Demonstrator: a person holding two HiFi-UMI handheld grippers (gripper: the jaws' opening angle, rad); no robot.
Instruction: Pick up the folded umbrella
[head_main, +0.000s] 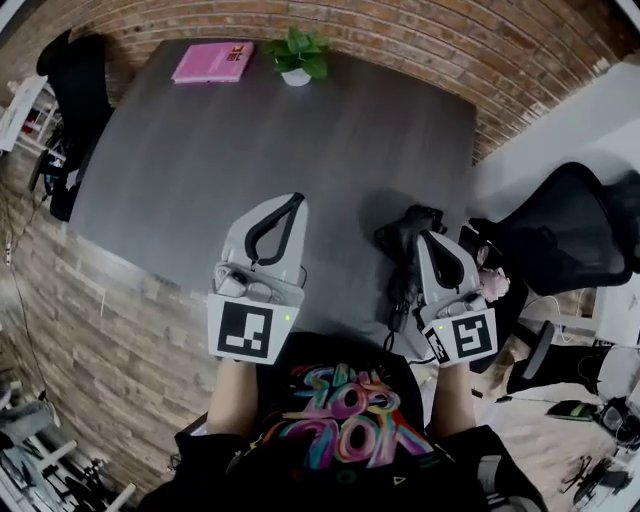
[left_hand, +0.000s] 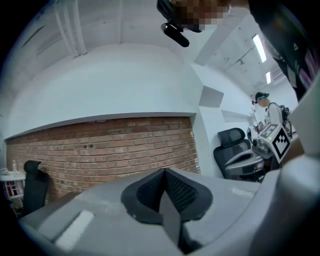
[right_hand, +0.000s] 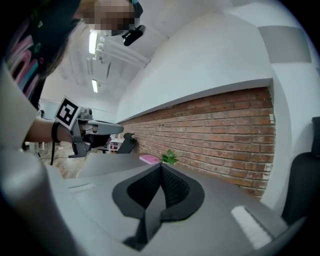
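A black folded umbrella (head_main: 400, 262) with a dangling strap lies at the near right edge of the dark grey table (head_main: 250, 130). My right gripper (head_main: 430, 238) hovers just over its right side, and I cannot tell if they touch. Seen in the right gripper view, the right gripper (right_hand: 161, 167) has its pads pressed together with nothing between them. My left gripper (head_main: 290, 200) is over the table's near middle, apart from the umbrella. The left gripper (left_hand: 164, 175) is shut and empty in its own view too. Neither gripper view shows the umbrella.
A pink book (head_main: 212, 62) and a small potted plant (head_main: 298, 55) sit at the table's far edge against a brick wall (head_main: 420, 40). A black office chair (head_main: 565, 245) stands to the right and another chair (head_main: 72, 90) at the far left.
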